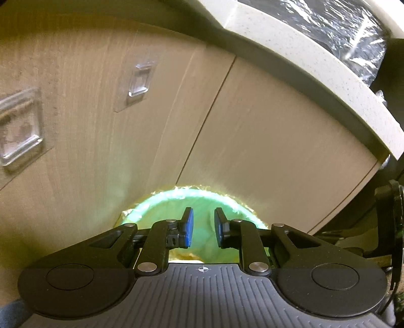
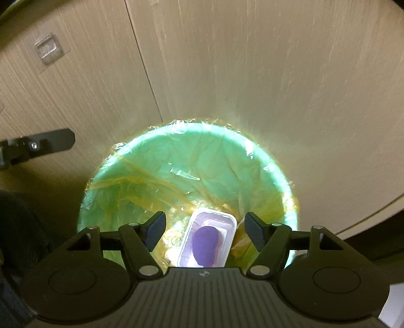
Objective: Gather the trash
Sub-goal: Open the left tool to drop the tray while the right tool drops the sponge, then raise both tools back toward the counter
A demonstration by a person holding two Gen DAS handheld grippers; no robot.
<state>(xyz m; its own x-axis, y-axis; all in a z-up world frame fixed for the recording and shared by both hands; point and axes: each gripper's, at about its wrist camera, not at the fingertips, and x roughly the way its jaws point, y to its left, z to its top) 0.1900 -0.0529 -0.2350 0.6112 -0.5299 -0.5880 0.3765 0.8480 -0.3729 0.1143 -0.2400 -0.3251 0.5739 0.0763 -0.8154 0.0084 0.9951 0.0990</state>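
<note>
- The right gripper hangs over a green bin in the lower middle of the right wrist view, its two dark fingers spread wide and pressing on nothing.
- Between and below those fingers lies a clear plastic tray with a purple lump in it; the tray sits inside the bin, low in the frame, clear of both pads.
- The bin is lined with a thin yellowish bag, crinkled over the rim.
- The bin stands against a pale wood cabinet that fills the upper half of the view; a seam between two doors runs down from the top centre.
- A clear stick-on hook shows on the door in the upper left.
- At the left edge of that view a black finger of the left gripper pokes in.
- In the left wrist view, the left gripper is low in the centre; its blue pads stand a narrow gap apart with nothing between them.
- Behind them shows only part of the green bin.
- A speckled counter edge curves across the upper right, with crinkled shiny plastic above it.
</note>
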